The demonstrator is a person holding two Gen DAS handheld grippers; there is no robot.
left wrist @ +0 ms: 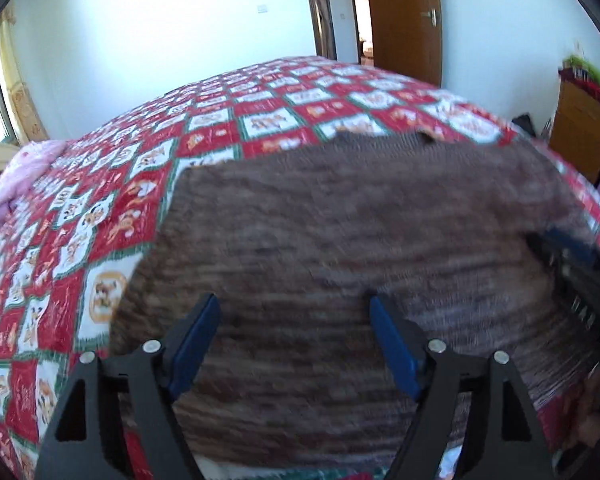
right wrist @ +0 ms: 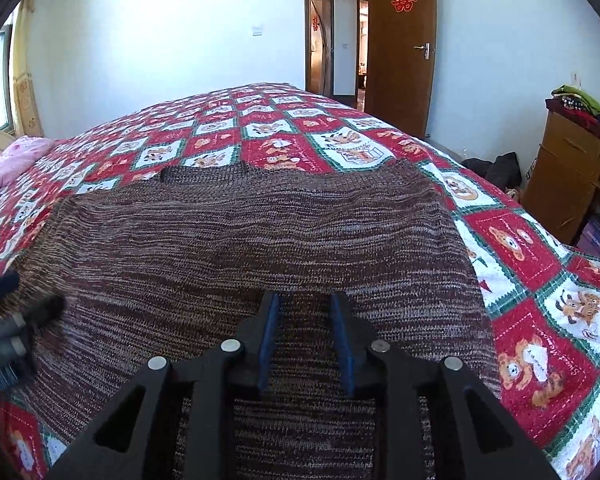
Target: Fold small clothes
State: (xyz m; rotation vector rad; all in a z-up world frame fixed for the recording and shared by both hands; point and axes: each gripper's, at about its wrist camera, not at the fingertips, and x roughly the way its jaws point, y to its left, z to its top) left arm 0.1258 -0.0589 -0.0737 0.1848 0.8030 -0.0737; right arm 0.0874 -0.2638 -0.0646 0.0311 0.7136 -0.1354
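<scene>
Nearest, lower frame: left gripper (left wrist: 294, 312) spread wide, grasping nothing; right gripper (right wrist: 304, 312) narrowly parted, released, both over the brown knit sweater (right wrist: 240, 248). Sweater lies flat, mid-frame, on the red checked quilt (right wrist: 520, 280). Wooden door (right wrist: 400, 60) beyond.

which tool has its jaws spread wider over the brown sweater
The left tool: its blue pads stand far apart above the brown sweater, nothing between them. The right tool shows only a narrow gap.
</scene>
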